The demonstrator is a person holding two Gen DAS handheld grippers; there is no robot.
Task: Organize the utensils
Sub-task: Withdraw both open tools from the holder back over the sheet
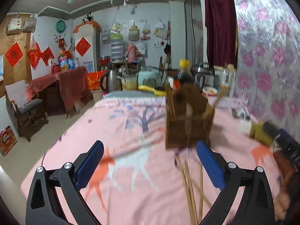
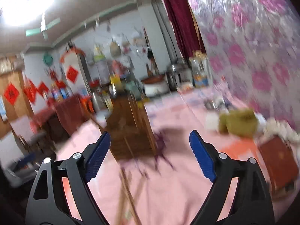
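Observation:
A brown wooden utensil holder [image 1: 187, 129] stands on the pink patterned tablecloth [image 1: 93, 127], with chopsticks upright in its left compartment. Loose wooden chopsticks [image 1: 189, 183] lie on the cloth in front of it, fanning toward me. One pale stick [image 1: 131, 151] lies apart to the left. My left gripper [image 1: 150, 146] is open above the cloth, with nothing between its blue pads; the loose chopsticks lie just inside its right finger. In the blurred right wrist view the holder [image 2: 129, 127] is ahead and left. My right gripper [image 2: 150, 135] is open and empty above the chopsticks [image 2: 127, 193].
A dark sauce bottle [image 1: 184, 73] with a yellow cap stands behind the holder. An olive-green item [image 2: 238, 121] and a red box [image 2: 279, 161] lie at the right, by the flowered wall. Small metal items [image 1: 238, 112] sit near that wall. Kitchenware crowds the table's far end.

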